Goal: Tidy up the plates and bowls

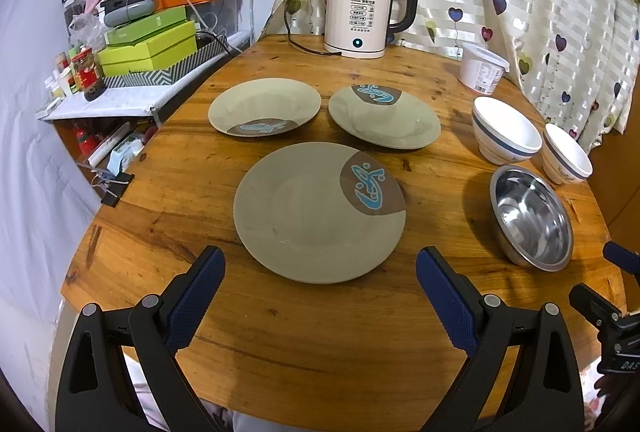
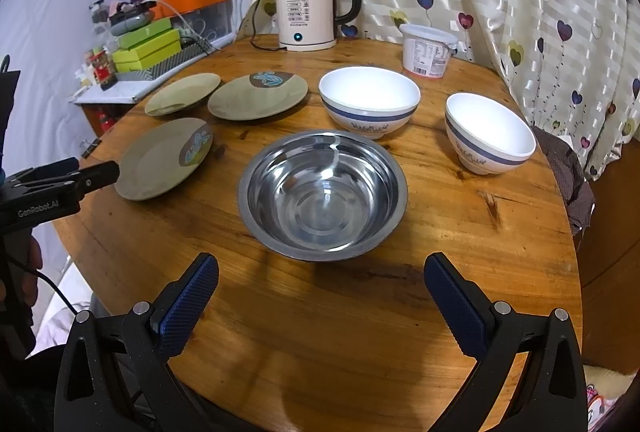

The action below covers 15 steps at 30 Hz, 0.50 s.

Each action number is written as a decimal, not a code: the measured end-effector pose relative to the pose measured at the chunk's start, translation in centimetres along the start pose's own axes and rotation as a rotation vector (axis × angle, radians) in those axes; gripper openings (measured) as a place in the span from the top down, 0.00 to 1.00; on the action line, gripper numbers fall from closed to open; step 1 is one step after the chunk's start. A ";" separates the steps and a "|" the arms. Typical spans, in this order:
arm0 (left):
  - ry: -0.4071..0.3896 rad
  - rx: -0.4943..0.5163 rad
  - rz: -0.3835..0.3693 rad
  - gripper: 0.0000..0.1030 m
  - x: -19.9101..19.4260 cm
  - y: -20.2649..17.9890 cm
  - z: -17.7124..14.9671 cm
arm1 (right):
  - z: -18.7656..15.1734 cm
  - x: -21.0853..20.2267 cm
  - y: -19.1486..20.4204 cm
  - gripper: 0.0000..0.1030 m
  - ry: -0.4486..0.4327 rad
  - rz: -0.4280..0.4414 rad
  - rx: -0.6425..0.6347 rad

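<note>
1. Claws are both held wide apart and empty: the left claw (image 1: 320, 272) is faced by the nearest plate (image 1: 320, 211), just beyond its fingertips.
2. Ahead of the right claw (image 2: 322, 272), the steel bowl (image 2: 323, 195) is seen on the counter (image 2: 360, 332), untouched.
3. Two more plates (image 1: 265, 106) (image 1: 384, 117) and two white bowls (image 2: 370, 101) (image 2: 490, 133) are set farther back.

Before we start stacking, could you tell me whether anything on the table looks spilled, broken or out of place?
Nothing stands out. The three plates lie flat and apart, the steel bowl and two white bowls stand upright and empty, and the table looks dry. Both grippers are open, holding nothing.
</note>
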<state>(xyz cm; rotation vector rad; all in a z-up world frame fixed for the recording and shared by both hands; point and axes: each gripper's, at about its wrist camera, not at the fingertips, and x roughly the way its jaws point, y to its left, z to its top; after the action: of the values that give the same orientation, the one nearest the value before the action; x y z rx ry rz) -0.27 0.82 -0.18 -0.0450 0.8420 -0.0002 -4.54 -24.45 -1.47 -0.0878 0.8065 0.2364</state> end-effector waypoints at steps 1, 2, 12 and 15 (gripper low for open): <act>0.000 -0.001 0.000 0.06 0.0 0.0 0.0 | -0.1 0.0 0.0 0.00 -0.001 0.003 -0.002; 0.001 -0.001 0.001 0.06 0.0 0.0 0.0 | -0.1 0.0 0.0 0.00 -0.001 0.005 -0.003; 0.006 -0.013 -0.004 0.06 0.2 0.4 0.0 | 0.0 -0.2 0.4 0.00 -0.013 0.012 -0.012; 0.007 -0.013 -0.005 0.06 0.3 0.4 0.0 | 0.1 -0.2 0.6 0.00 -0.010 0.011 -0.016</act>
<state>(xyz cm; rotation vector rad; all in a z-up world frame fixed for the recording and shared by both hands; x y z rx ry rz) -0.12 1.22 -0.44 -0.0597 0.8489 0.0008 -4.72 -23.91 -1.21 -0.0971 0.7954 0.2537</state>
